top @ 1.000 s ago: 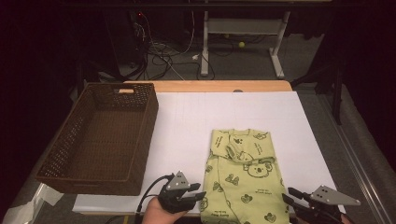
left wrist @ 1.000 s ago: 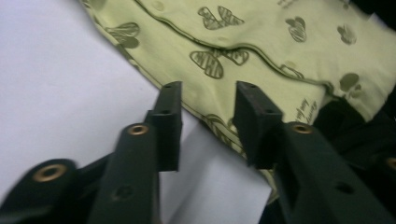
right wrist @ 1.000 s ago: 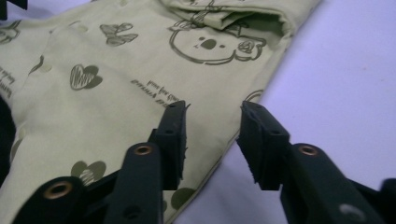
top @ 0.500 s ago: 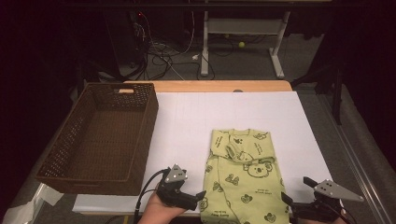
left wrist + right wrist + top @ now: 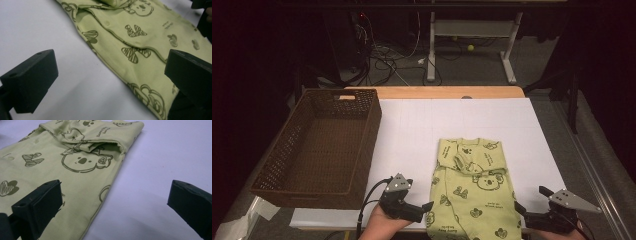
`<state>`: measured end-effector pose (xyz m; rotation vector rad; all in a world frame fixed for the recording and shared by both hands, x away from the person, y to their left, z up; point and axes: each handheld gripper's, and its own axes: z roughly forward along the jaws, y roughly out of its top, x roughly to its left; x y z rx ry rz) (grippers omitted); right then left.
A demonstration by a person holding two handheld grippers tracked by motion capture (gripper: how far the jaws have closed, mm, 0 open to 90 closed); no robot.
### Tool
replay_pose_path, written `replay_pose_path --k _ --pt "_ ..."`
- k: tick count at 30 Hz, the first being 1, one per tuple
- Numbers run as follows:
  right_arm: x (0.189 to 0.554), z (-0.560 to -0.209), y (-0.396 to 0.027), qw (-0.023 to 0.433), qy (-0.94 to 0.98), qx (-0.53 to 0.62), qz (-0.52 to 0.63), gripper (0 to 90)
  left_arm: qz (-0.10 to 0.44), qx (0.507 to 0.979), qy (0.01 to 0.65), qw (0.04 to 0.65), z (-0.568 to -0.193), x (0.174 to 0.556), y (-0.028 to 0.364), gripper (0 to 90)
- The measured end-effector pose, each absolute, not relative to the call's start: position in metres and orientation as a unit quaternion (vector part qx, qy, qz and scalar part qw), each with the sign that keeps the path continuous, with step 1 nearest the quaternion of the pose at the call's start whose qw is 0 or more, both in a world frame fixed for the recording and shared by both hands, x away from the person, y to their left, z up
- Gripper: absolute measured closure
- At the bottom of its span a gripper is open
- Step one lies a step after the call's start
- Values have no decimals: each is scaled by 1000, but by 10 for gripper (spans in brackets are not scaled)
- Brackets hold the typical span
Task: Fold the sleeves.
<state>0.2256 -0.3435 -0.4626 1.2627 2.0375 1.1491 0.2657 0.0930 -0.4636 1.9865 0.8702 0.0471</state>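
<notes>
A yellow-green baby garment [image 5: 472, 187] printed with koalas lies flat and folded on the white table cover [image 5: 412, 130], near the front edge. My left gripper [image 5: 419, 200] sits at its lower left side, pointing right. In the left gripper view the garment's edge [image 5: 130, 65] runs between the wide jaws of my left gripper [image 5: 110, 82], and no pad presses on it. My right gripper [image 5: 529, 200] sits at the lower right side, pointing left, with the garment's other edge [image 5: 75, 177] lying between its spread jaws [image 5: 113, 205]. Both pairs of jaws have just been opening.
A dark woven basket [image 5: 319, 145] stands on the left side of the table with nothing in it. The wooden table edge [image 5: 437, 92] runs along the back. Beyond it are desk legs and cables on the floor.
Both grippers' jaws have spread from narrow to wide beside the garment's lower corners. The hands have stayed almost where they were, and the garment lies as before.
</notes>
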Motion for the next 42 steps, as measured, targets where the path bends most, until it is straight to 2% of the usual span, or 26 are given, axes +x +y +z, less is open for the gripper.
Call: replay_pose_path --k 5,13,27,42 --pt "227 -463 -346 238 740 465 424 0 7 803 357 476 -464 273 92 0" --pt "239 -459 -341 245 741 463 420 0 16 809 359 464 -457 285 85 0" --pt "272 -448 -345 251 736 474 412 0 56 811 368 452 -440 319 59 0" --pt "308 -447 -332 244 746 474 398 0 56 816 383 430 -433 352 48 0"
